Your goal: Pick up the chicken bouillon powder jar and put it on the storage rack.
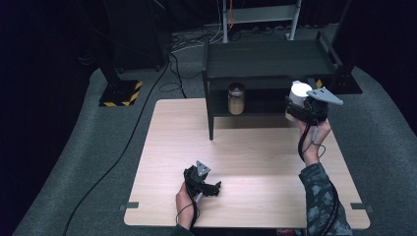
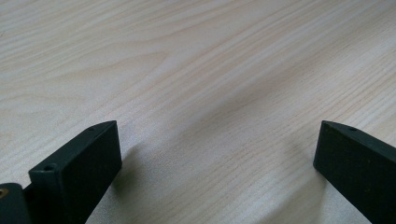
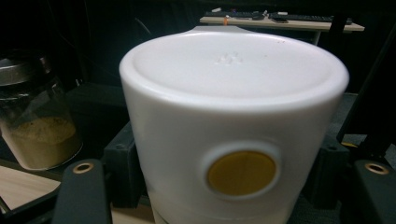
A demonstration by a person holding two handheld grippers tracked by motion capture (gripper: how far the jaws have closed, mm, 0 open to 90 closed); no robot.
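The white container [image 3: 233, 126] sits clamped between the jaws of the right gripper [image 1: 306, 102], its flat top uppermost and a round yellow window low on its near wall. In the high view the container [image 1: 299, 90] is held up at the right front corner of the black shelf unit [image 1: 268, 61], level with the lower shelf. A glass jar [image 1: 236, 98] of tan powder stands on that lower shelf, well to the left. The left gripper [image 1: 202, 182] rests low over the light wooden table [image 1: 246, 157] near its front edge, jaws spread wide with bare wood between them.
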